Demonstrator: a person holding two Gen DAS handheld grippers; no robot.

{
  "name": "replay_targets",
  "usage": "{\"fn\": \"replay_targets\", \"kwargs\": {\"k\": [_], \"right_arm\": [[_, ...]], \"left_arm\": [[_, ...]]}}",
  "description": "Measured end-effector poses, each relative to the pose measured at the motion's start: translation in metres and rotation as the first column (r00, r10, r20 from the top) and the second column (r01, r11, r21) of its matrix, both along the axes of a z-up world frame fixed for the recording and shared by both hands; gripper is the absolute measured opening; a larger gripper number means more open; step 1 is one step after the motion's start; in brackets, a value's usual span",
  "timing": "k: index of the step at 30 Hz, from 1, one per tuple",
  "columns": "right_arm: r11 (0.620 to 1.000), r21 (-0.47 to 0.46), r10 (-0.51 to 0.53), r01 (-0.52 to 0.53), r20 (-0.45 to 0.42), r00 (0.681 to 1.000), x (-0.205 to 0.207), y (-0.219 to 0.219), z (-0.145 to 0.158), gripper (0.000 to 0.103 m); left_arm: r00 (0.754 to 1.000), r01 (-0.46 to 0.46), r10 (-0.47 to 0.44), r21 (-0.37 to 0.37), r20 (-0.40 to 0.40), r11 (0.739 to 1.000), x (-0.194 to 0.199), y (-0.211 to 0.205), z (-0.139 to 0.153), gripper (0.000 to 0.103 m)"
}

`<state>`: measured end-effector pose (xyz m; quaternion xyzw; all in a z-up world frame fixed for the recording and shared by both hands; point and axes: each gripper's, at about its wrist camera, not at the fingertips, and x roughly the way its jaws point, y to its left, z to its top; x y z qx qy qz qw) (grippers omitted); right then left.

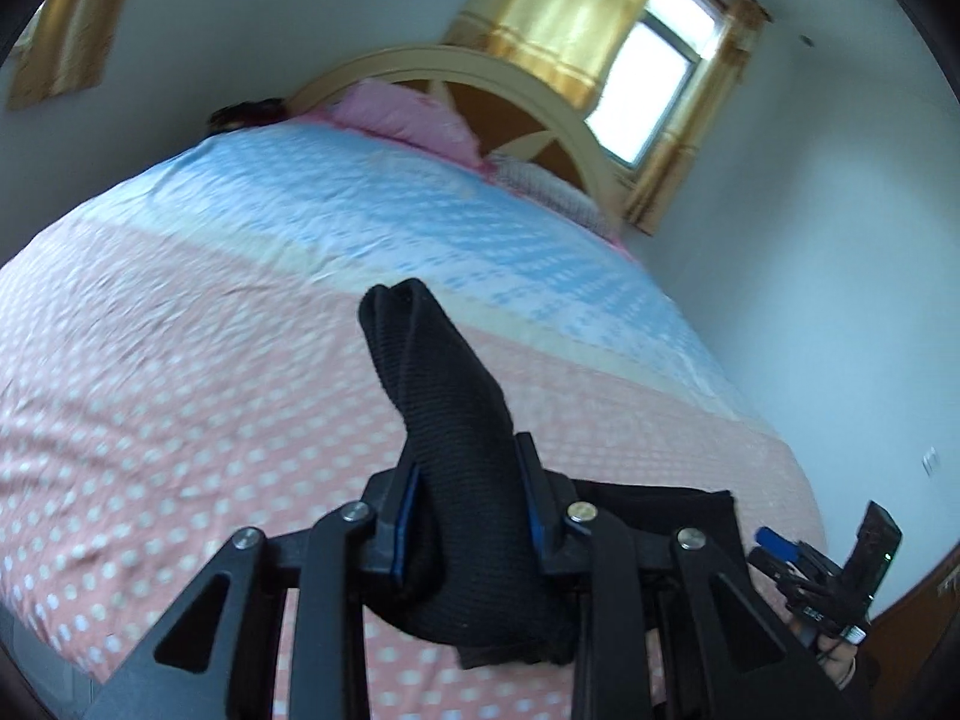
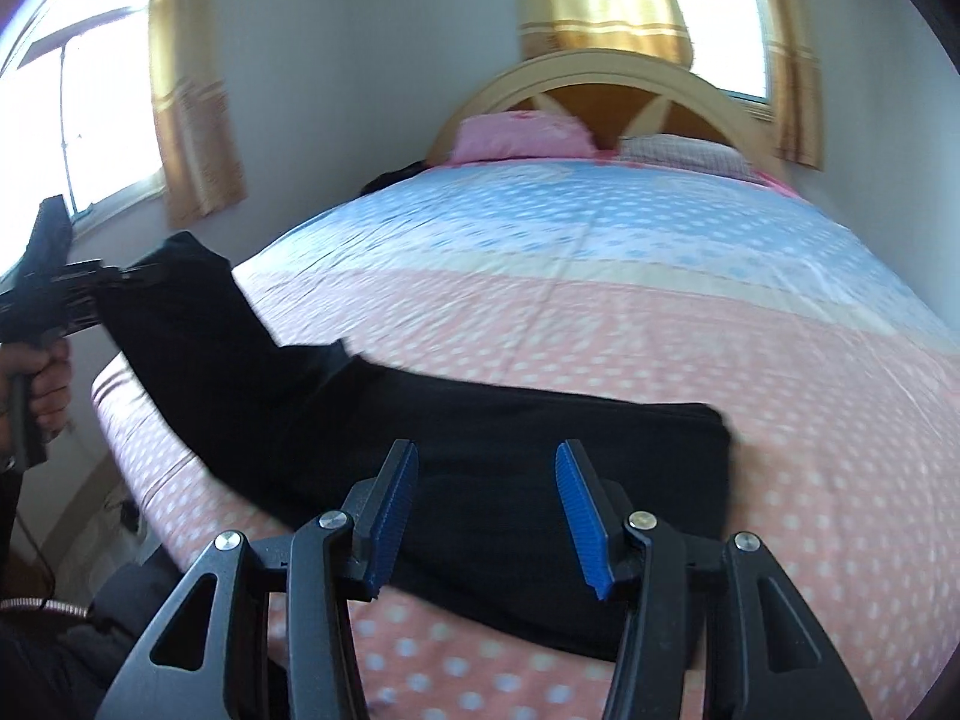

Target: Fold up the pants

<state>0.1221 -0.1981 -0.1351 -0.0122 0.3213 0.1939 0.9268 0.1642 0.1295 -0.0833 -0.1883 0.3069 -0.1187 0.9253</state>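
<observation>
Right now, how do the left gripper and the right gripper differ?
The left gripper is shut on the black pants, lifting one end off the bed; the right gripper is open, holding nothing, above the part lying flat. Both have blue-padded fingers.

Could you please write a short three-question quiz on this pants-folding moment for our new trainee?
1. True or false: the left gripper is clamped on the black pants.
2. The right gripper is: A open above the pants; B shut on the pants; C gripping the pink pillow.
3. Fill in: the lifted end of the pants is raised off the ___.

Key: 1 true; 2 A; 3 bed.
</observation>
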Motion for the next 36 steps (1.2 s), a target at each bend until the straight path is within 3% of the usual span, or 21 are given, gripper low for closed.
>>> {"fn": "replay_targets", "kwargs": {"k": [8, 18, 25, 36], "right_arm": [[0.989, 0.037, -0.143, 0.144, -0.012, 0.990, 0.006, -0.052, 0.000, 0.051], [0.947, 0.088, -0.304, 0.308, -0.054, 0.951, 0.014, -0.097, -0.006, 0.051], [0.940, 0.099, -0.321, 0.325, -0.056, 0.945, 0.017, -0.105, -0.009, 0.051], [0.916, 0.154, -0.355, 0.371, -0.126, 0.926, 0.027, -0.124, -0.023, 0.051]], "left_arm": [[0.980, 0.193, -0.195, 0.046, 0.032, 0.980, 0.018, -0.102, 0.030, 0.029], [0.949, 0.316, -0.317, 0.095, -0.010, 0.944, 0.039, -0.187, 0.033, 0.029], [0.932, 0.363, -0.359, 0.126, -0.057, 0.923, 0.043, -0.228, 0.018, 0.029], [0.894, 0.447, -0.421, 0.263, -0.152, 0.855, 0.041, -0.307, -0.032, 0.029]]}}
